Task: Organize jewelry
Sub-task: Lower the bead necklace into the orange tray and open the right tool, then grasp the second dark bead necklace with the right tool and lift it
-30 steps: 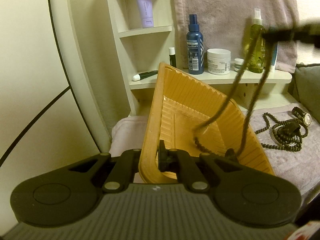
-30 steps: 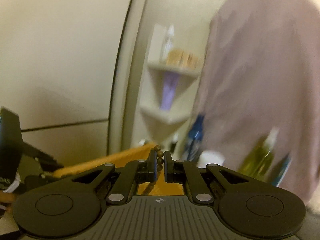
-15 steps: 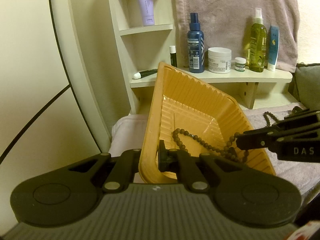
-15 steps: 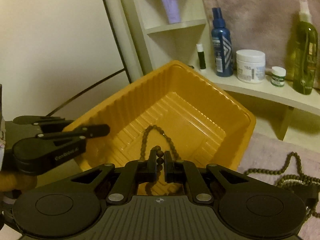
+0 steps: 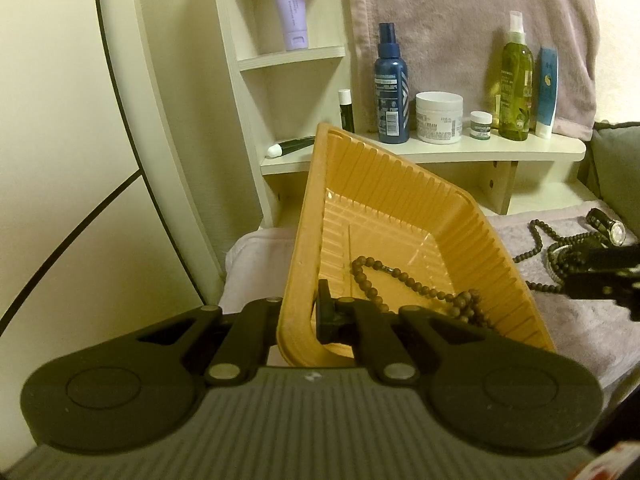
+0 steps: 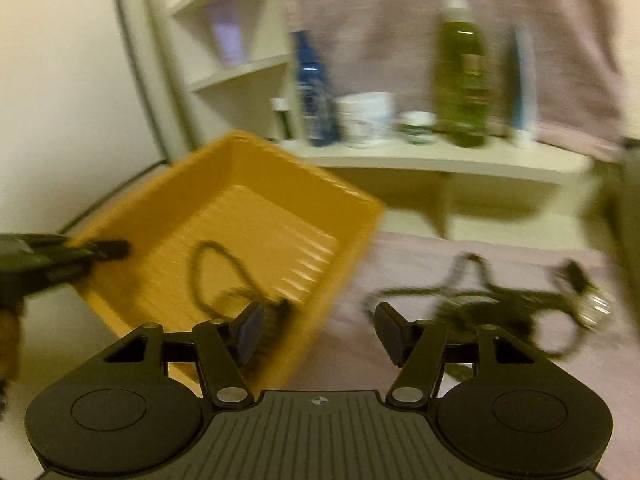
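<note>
Clamping the tilted orange tray's [image 5: 400, 216] rim, the left gripper [image 5: 298, 312] holds a brown bead necklace [image 5: 420, 292] inside, while the right gripper [image 6: 316, 330] fingers spread apart near dark beads [image 6: 500, 300] and a watch [image 5: 610, 226].

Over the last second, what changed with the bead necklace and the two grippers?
The right gripper lowered the bead necklace into the orange tray, opened its jaws and let go; it is now swinging right toward the remaining jewelry on the towel. The necklace now lies loose on the tray floor. The left gripper stayed clamped on the tray's near rim, holding it tilted.
</note>
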The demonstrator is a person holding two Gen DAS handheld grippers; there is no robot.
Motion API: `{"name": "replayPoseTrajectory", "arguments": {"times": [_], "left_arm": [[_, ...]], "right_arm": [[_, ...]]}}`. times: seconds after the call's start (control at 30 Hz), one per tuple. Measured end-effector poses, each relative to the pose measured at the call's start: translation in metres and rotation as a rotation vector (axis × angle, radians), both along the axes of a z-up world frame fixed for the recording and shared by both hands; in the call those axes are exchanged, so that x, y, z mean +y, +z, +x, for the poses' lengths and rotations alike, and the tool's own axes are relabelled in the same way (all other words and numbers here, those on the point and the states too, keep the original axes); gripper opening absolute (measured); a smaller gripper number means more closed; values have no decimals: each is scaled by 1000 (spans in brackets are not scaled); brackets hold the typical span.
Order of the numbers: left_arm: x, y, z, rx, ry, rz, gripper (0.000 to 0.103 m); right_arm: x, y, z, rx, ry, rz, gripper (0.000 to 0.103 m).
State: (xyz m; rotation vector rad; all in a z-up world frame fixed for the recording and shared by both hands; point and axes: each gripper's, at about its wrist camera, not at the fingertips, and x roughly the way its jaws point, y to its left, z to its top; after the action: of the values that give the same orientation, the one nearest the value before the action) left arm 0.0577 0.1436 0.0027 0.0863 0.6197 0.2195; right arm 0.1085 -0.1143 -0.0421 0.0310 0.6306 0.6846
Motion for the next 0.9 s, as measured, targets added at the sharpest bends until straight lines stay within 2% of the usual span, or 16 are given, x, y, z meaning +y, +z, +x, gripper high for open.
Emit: {"name": "replayPoseTrajectory", "arguments": {"times": [0.1,0.23,0.4,0.7,0.9], "left_arm": [[1,-1,0,5,1,1,4],[0,-1,0,8,0,7,4],[-2,0,1,12,-2,19,4],[-4,2,2,17,-5,32,4],[-4,2,2,20,-4,34,4]], "right_arm": [[-23,-9,-5,-15,-83,-29,61],[-49,-21,-2,11,-170,-40,61],[-67,-31,0,-1,-213,-77,61],[-77,-36,14,10,-246,-65,45],[-79,-44,32,52,-293,-42,29]]}}
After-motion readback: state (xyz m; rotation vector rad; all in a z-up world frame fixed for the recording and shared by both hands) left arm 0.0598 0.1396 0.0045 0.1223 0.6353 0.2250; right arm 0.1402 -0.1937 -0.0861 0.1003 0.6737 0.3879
